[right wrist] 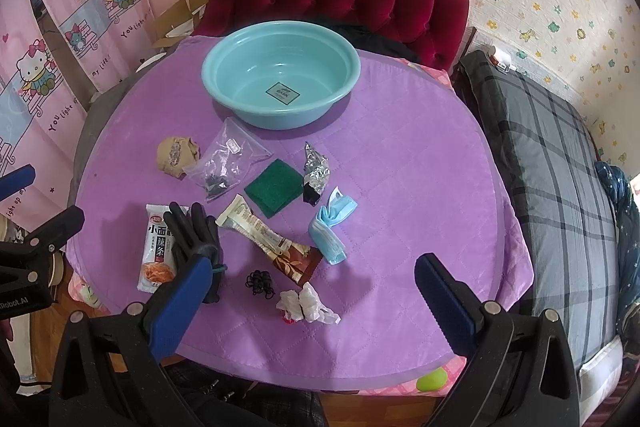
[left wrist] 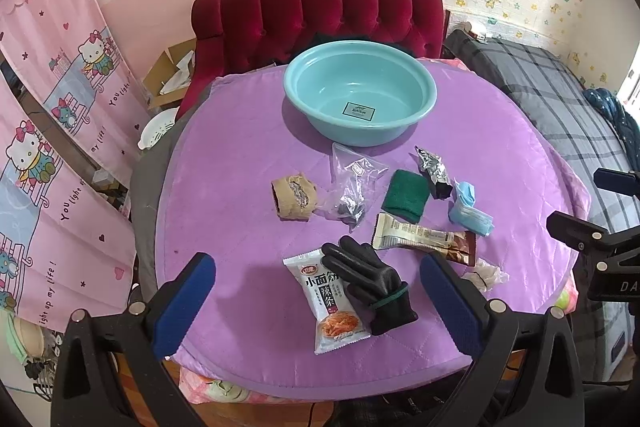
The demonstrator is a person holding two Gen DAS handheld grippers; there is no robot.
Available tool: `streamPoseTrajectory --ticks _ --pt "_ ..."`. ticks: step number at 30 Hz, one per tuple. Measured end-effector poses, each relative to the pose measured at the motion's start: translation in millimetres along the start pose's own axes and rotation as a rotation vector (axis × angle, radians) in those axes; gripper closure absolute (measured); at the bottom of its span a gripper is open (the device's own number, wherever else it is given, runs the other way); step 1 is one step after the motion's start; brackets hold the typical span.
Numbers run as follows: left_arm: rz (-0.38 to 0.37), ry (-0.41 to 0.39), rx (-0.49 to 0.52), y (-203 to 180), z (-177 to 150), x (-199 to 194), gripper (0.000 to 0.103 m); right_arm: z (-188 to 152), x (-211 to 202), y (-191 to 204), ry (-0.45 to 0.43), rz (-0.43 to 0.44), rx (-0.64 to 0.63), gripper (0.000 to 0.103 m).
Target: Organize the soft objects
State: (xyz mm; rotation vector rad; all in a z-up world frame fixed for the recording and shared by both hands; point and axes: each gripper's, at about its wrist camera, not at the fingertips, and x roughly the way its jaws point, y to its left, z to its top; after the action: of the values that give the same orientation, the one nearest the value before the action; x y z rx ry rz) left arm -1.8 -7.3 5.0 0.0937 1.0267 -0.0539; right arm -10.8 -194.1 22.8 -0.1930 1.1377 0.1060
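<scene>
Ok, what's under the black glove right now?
The black glove lies across the white snack packet, covering its right edge and part of the print. Whether anything else sits beneath it cannot be seen.

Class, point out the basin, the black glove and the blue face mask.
basin (left wrist: 425, 79): left wrist view, its right rim.
black glove (left wrist: 370, 279): left wrist view, its palm.
blue face mask (right wrist: 326, 233): right wrist view, its folded middle.

Bright daylight; soft shadows; fisheye-warped, dark-vignetted edges.

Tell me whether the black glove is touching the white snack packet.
Touching. The left wrist view shows the black glove lying across the white snack packet, covering its right edge.
</scene>
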Motion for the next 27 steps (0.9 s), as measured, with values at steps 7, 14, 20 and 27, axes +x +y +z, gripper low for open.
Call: streamPoseTrajectory --ticks 7,14,20,27 --pt "0.001 -0.001 0.0 -0.1 0.2 -0.1 0.0 -1.1 -1.4 -0.2 -0.003 0.002 0.002 0.0" --pt "0.003 -0.007 0.002 -1.3 0.1 -0.8 0.0 -0.9 -1.9 -1.3 -0.008 0.005 0.002 0.0" --pt "0.003 -0.009 -0.002 -2.1 -0.1 -0.9 0.0 -1.1 -2.1 -1.6 -0.012 0.007 0.002 0.0" --pt "0.002 -0.007 -0.004 -2.4 -0.5 -0.7 0.0 -1.4 -1.7 -1.1 -0.012 0.01 0.005 0.0"
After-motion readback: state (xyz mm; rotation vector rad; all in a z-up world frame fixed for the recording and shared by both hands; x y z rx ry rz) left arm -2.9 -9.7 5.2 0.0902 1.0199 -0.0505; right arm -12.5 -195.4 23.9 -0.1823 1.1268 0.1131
